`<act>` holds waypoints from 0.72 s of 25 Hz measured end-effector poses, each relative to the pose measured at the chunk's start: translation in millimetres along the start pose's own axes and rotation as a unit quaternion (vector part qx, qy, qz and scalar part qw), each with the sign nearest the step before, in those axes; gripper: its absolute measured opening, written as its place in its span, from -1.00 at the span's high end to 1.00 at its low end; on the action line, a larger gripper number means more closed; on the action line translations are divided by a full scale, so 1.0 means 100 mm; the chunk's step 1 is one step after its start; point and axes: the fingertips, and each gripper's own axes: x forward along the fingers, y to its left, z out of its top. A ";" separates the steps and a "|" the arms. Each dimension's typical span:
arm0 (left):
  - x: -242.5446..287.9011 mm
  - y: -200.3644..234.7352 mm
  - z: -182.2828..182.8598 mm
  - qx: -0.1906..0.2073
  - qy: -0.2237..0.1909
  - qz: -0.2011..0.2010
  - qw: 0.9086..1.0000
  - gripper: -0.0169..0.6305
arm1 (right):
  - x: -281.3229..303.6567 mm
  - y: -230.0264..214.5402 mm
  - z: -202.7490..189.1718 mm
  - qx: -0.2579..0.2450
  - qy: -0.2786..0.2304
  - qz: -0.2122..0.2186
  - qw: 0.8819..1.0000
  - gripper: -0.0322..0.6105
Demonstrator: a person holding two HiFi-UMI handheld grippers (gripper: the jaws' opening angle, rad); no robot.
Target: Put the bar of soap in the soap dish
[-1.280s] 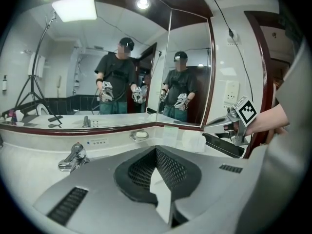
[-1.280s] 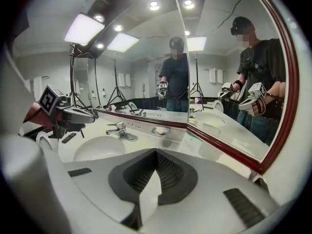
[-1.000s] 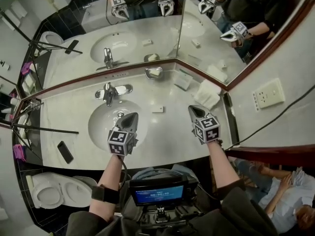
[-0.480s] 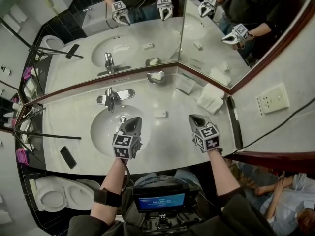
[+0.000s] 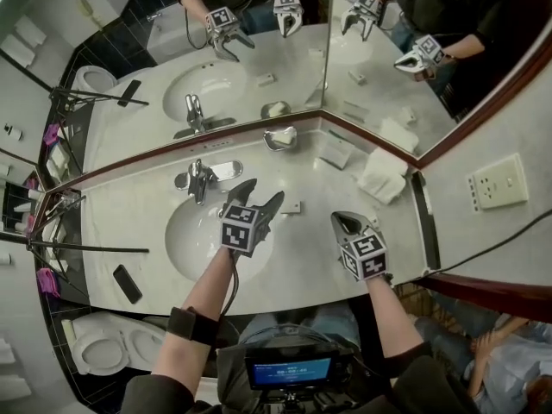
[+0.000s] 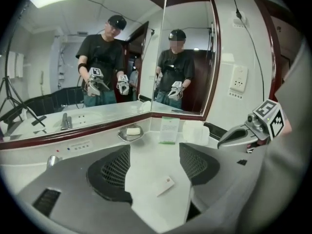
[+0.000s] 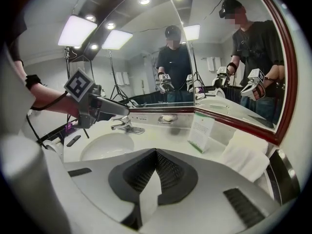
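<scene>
Soap dish [image 6: 122, 137] holding bar [image 6: 133, 130], left gripper [image 5: 265, 191] fingers just spread wide, empty, near small packet [image 5: 295, 206], right gripper [image 5: 339, 219] fingers closed, empty.

Head view: overhead, steeply downward, taking in the whole vanity counter [image 5: 304, 241] and corner mirrors [image 5: 259, 67]. Left gripper view: low, close over the counter, facing the mirror corner. Right gripper view: low, facing basin [image 7: 105, 146] and faucet [image 7: 127, 126]. All three share the soap dish [image 5: 280, 138].

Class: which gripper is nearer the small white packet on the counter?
Left. The left gripper, jaws just opening and empty, hovers by the packet; the right gripper, shut, sits farther right.
</scene>
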 end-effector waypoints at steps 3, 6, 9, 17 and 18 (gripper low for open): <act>0.31 0.09 0.14 0.002 0.010 -0.004 1.000 -0.11 | 0.06 0.02 -0.04 0.007 -0.001 0.002 1.000 0.84; 0.63 0.22 0.27 0.005 0.016 -0.002 1.000 -0.21 | 0.12 0.05 -0.07 0.009 -0.001 0.006 1.000 0.84; 0.95 0.36 0.33 0.011 0.025 0.000 1.000 -0.23 | 0.17 0.06 -0.11 0.014 -0.001 0.010 1.000 0.84; 1.66 0.67 0.33 0.021 0.048 0.008 0.999 -0.23 | 0.20 0.11 -0.21 0.029 -0.008 0.019 0.999 0.84; 1.72 0.72 0.31 0.023 0.053 0.014 0.998 -0.23 | 0.19 0.12 -0.22 0.032 -0.008 0.020 0.999 0.84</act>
